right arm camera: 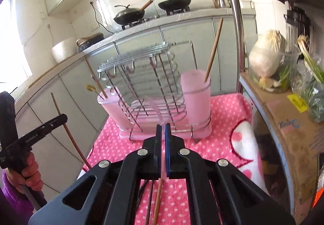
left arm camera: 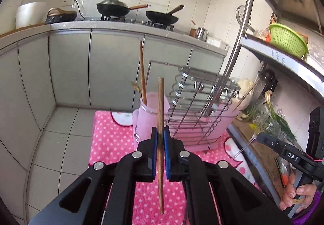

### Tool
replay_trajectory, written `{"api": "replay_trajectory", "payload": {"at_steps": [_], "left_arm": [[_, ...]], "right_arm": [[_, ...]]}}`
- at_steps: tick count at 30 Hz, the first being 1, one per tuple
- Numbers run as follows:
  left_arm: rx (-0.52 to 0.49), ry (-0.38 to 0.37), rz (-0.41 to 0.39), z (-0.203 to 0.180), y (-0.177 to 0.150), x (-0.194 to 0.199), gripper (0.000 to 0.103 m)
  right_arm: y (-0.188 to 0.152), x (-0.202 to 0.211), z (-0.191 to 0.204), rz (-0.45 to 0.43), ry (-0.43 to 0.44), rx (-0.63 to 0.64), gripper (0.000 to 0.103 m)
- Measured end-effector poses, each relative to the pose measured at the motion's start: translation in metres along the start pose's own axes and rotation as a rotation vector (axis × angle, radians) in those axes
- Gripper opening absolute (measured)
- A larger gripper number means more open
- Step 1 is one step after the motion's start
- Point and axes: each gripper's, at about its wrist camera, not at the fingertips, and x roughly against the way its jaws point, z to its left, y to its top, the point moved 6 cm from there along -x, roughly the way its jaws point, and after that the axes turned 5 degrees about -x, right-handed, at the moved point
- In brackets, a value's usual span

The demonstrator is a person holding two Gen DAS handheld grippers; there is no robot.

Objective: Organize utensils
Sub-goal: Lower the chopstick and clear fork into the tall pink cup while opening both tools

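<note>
**Both tongs clamped, each on one utensil above the pink cloth**

The left gripper (left arm camera: 160, 140) has its blue pads pressed together on a wooden chopstick (left arm camera: 161, 115), which stands nearly upright between them; its top rises in front of the pink cup (left arm camera: 148, 121) and its lower end hangs below the jaws over the pink dotted cloth (left arm camera: 113, 136). The right gripper (right arm camera: 163, 130) is closed too, on something clear and thin, a transparent plastic utensil (right arm camera: 156, 107) whose blurred length runs up and forward from the pads toward the rack; what kind of utensil it is cannot be told. In the left wrist view the same clear piece shows as a faint curved line under the right tool's tip.

Ahead of both stands the wire dish rack (right arm camera: 141, 87) on the cloth, with a pink holder at each end. One wooden chopstick (right arm camera: 213, 51) leans in the tall round cup (right arm camera: 195, 101). The wider pink holder (right arm camera: 113, 107) at the other end has a thin stick and a small yellowish utensil in it. More sticks lie on the cloth beneath the right gripper (right arm camera: 157, 200).

A hand (left arm camera: 293, 192) in a purple sleeve grips the right tool's handle.
</note>
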Motion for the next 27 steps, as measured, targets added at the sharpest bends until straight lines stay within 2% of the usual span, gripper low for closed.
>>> {"api": "replay_trajectory", "payload": {"at_steps": [5, 11, 20, 24, 27], "left_arm": [[-0.003, -0.028, -0.087, -0.008, 0.039, 0.022, 0.005], [0.005, -0.045, -0.155, -0.013, 0.074, 0.037, 0.005], [0.018, -0.037, -0.27, -0.008, 0.139, 0.058, 0.005], [-0.006, -0.013, -0.326, -0.008, 0.163, 0.057, 0.005], [-0.027, 0.036, -0.342, -0.007, 0.172, 0.044, 0.005]], "right_arm": [[0.03, 0.009, -0.001, -0.04, 0.02, -0.011, 0.003], [0.058, 0.019, 0.004, -0.094, 0.015, 0.024, 0.003], [0.133, 0.065, 0.016, -0.286, -0.049, 0.091, 0.003], [0.151, 0.056, 0.014, -0.317, -0.092, 0.111, 0.003], [0.156, 0.031, 0.009, -0.298, -0.135, 0.131, 0.003]]}}
